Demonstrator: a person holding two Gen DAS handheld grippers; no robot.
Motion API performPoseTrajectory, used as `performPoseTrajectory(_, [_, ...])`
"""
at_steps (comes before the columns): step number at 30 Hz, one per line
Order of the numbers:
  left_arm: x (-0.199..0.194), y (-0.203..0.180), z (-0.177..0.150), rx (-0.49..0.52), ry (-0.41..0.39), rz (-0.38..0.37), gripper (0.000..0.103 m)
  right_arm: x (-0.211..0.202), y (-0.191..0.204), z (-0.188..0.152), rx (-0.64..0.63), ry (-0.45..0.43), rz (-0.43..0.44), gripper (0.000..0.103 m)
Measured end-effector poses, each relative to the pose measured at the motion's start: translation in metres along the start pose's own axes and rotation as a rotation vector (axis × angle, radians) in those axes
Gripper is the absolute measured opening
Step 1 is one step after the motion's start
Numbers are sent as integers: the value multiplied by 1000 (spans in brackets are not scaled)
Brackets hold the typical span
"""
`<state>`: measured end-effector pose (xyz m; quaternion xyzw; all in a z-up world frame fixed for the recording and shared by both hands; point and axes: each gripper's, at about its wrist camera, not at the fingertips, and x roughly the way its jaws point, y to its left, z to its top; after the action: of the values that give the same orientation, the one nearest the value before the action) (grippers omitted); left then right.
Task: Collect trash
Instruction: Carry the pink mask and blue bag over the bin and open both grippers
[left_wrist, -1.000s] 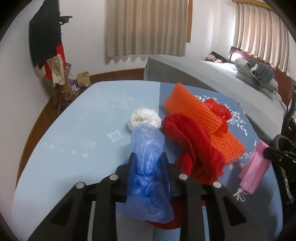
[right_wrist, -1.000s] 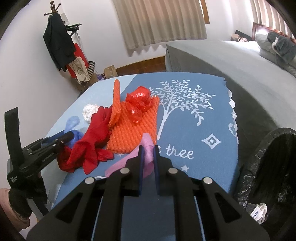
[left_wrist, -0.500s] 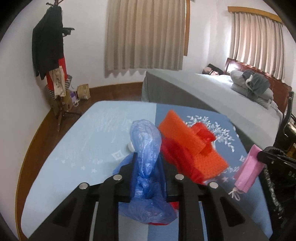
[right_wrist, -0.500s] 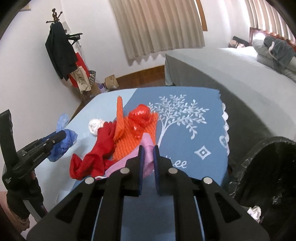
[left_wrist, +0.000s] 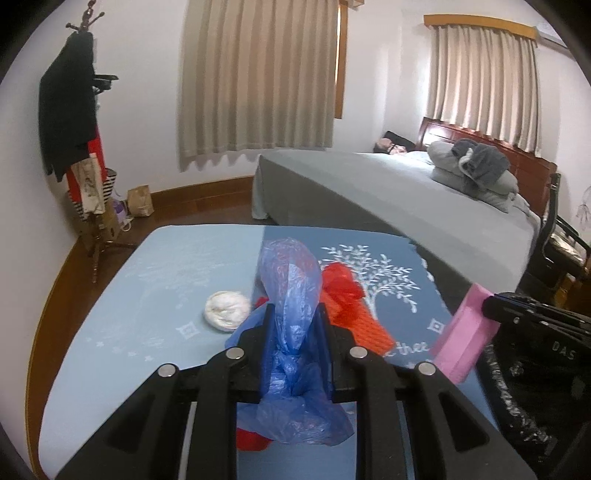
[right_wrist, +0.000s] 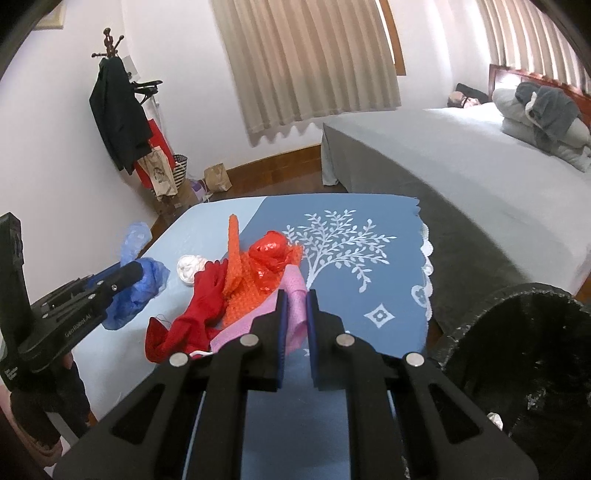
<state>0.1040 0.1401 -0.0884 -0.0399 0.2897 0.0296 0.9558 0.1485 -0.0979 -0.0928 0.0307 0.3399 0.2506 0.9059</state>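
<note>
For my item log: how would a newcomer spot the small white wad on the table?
Start at the table with the blue tree-print cloth. On its pale-blue half, left of the red and orange heap, lies the white crumpled wad. It alone is white and ball-shaped, resting apart from the red cloth and orange foam netting.

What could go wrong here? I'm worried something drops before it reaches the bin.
The blue plastic bag hangs loose below the left gripper and might snag the red cloth beneath. The right gripper pinches only an edge of the pink mask, which could slip short of the black bin.
</note>
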Motion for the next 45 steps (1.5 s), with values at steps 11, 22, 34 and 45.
performPoseTrajectory(11, [-1,-41,4,43,-6,-91,21,-29,-24,-3,31,-35,-50,10])
performPoseTrajectory(22, [-2,-123,8,124,-18,-271,21,-86,-90,-26,127,-79,-210,10])
performPoseTrajectory(34, [6,-235,11,225,-17,-473,21,-150,-174,-70,242,-115,-411,10])
performPoseTrajectory(45, [15,-306,-4,295,30,-605,24,-171,-211,-100,302,-119,-485,15])
